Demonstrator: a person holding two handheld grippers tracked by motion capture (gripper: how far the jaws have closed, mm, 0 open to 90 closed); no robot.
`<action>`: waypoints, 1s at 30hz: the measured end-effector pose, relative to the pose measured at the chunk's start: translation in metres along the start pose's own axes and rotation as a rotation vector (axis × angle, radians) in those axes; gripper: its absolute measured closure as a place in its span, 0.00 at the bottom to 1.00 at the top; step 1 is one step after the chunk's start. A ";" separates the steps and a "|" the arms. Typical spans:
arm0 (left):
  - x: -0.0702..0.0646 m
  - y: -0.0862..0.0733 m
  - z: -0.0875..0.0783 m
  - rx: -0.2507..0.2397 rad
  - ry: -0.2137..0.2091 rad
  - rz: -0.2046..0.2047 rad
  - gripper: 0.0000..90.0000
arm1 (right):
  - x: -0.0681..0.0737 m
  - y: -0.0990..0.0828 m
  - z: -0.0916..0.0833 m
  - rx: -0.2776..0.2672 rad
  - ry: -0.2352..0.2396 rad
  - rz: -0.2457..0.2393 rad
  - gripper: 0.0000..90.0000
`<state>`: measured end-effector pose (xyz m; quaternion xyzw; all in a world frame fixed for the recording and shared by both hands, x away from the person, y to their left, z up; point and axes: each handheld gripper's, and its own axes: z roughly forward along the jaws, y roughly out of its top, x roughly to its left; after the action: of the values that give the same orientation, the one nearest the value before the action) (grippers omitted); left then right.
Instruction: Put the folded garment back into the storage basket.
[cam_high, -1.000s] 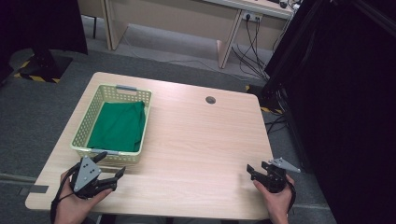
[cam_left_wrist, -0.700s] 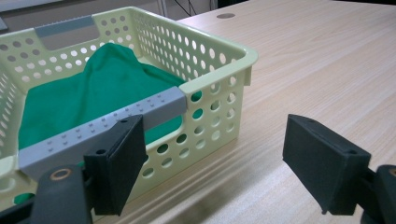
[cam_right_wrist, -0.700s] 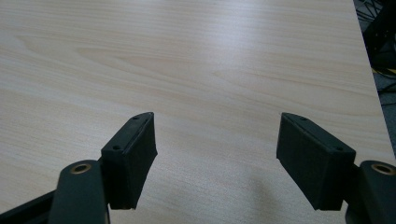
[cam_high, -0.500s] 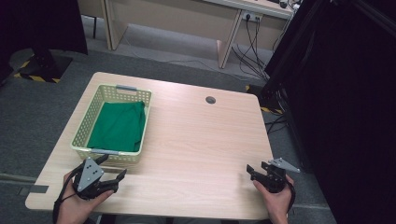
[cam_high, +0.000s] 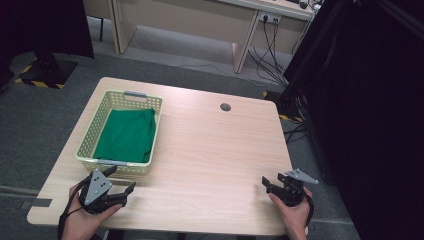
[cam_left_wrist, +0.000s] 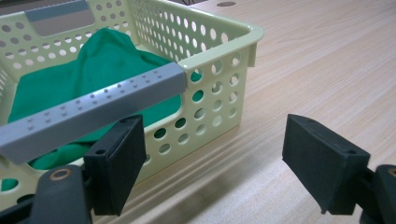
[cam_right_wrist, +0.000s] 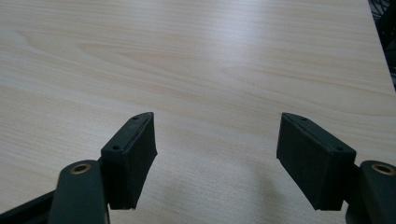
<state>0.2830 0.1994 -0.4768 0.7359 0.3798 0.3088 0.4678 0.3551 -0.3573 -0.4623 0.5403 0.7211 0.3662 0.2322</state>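
With both your left gripper (cam_high: 121, 181) and right gripper (cam_high: 267, 183) gaping empty, pinch the green cloth (cam_high: 127, 135) — soft, light, floppy — at a raised fold inside the basket (cam_high: 89, 140).

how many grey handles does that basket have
2: one grey handle on the far end of the basket, one on the near end beside the left gripper.

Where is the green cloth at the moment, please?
In the high view the green cloth lies inside the pale basket on the table's left side, just beyond the left tongs.
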 end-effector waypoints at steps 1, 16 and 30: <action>0.000 -0.001 0.000 0.004 -0.001 0.003 0.24 | 0.001 0.000 0.001 0.002 0.003 0.000 0.32; -0.001 -0.003 0.001 0.010 -0.004 0.002 0.24 | 0.010 -0.001 0.012 0.009 0.039 -0.006 0.32; -0.002 -0.003 0.002 0.015 -0.002 0.007 0.24 | 0.016 -0.001 0.015 0.008 0.051 -0.020 0.31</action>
<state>0.2828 0.1979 -0.4799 0.7410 0.3790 0.3070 0.4615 0.3608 -0.3375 -0.4715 0.5244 0.7337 0.3747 0.2151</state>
